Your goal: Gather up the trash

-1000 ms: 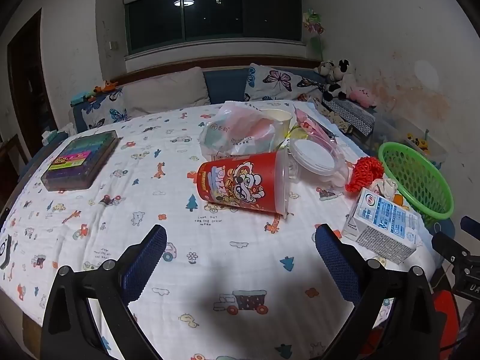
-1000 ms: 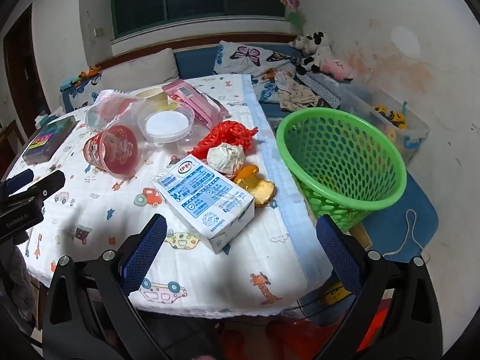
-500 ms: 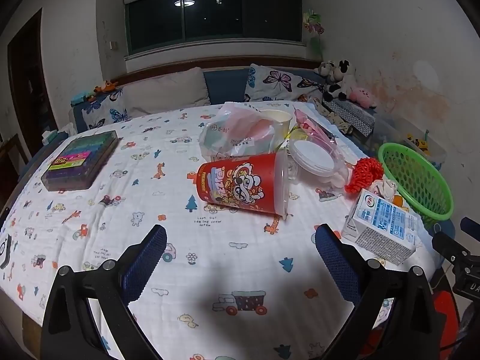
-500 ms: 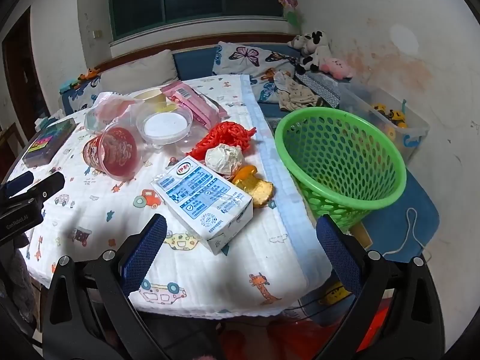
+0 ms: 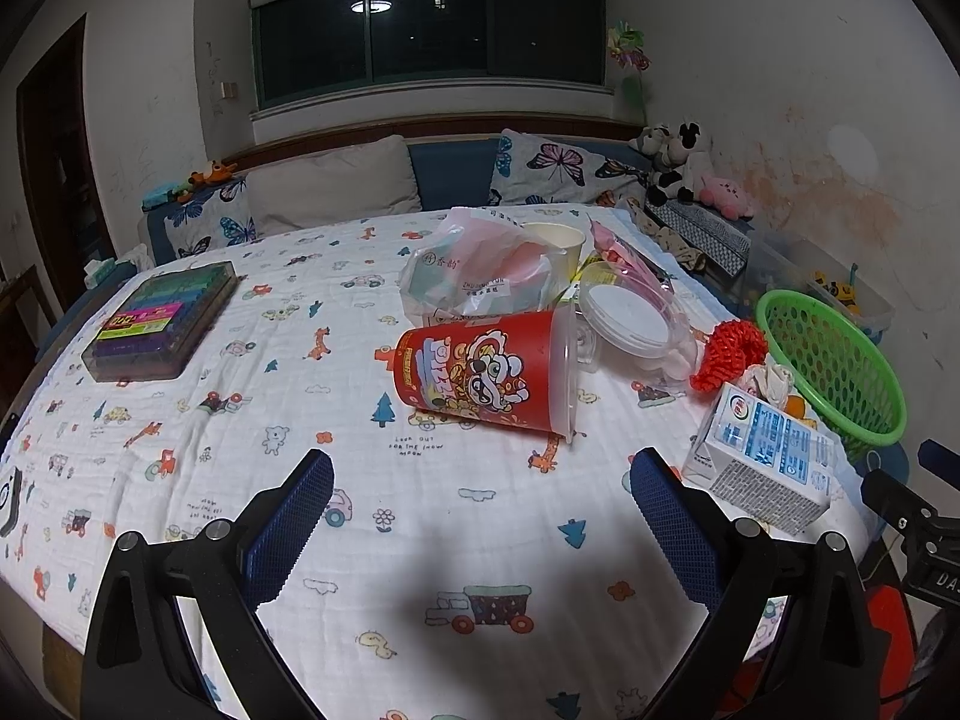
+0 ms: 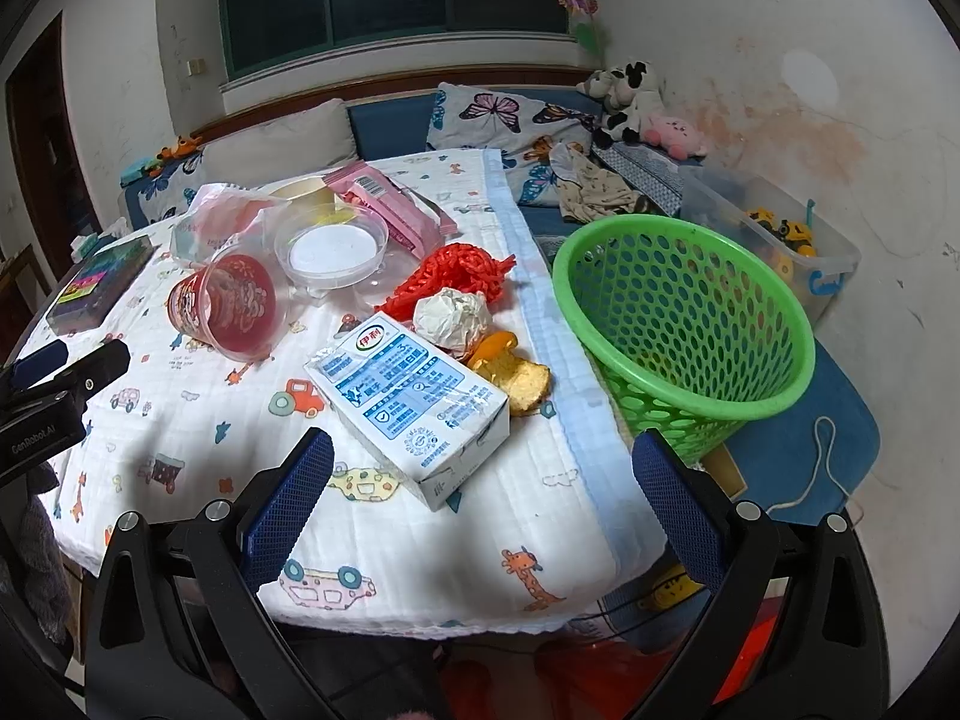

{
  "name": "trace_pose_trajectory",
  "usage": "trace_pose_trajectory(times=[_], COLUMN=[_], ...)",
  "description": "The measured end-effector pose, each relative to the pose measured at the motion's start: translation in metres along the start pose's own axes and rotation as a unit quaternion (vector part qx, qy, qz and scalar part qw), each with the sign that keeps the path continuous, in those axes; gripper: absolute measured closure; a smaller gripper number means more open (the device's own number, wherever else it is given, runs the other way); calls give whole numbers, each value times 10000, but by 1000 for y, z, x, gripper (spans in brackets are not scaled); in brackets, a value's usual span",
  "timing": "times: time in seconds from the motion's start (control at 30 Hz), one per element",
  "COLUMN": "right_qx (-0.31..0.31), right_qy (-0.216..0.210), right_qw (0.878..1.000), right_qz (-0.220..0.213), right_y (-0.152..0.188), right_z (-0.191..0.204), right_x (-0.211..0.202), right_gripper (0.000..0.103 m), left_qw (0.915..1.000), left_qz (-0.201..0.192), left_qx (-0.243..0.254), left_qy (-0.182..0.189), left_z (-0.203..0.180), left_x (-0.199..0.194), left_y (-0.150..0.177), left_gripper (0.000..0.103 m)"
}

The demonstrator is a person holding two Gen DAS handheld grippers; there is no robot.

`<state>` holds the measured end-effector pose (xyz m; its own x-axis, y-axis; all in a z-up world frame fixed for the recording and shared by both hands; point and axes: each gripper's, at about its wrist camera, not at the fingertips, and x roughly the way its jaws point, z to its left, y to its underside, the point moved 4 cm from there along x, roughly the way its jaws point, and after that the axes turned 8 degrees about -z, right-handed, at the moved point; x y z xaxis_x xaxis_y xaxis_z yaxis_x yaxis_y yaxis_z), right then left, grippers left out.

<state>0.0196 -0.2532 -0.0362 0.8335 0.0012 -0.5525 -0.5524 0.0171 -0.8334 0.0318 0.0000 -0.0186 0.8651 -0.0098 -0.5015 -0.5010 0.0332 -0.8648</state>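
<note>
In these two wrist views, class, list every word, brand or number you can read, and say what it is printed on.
"LOOK OUT FOR THE MOON": tablecloth.
"GenRobot.AI": left gripper's body.
"香韵" and "ZHUANG YUN", partly legible: plastic bag.
"伊利": milk carton; its small print is unreadable.
"PIZZA"-like lettering: red cup, uncertain.
Marker box label and pink wrapper barcode: too blurred.
</note>
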Motion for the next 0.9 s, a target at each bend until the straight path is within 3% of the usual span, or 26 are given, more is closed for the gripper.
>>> trace_pose_trajectory(times=[0.9], right_qx=[-33], right_qy=[-50], right_qw=[10000], right_qz=[-50], right_y=[-9], right_z=[1], right_x=[3], right_gripper=[4], left_qw=[10000], left_qz=[-66], left_qx=[-9], left_qy=[2], left_z=[0], left_x=[7], left_y=[-10], left_gripper=[7])
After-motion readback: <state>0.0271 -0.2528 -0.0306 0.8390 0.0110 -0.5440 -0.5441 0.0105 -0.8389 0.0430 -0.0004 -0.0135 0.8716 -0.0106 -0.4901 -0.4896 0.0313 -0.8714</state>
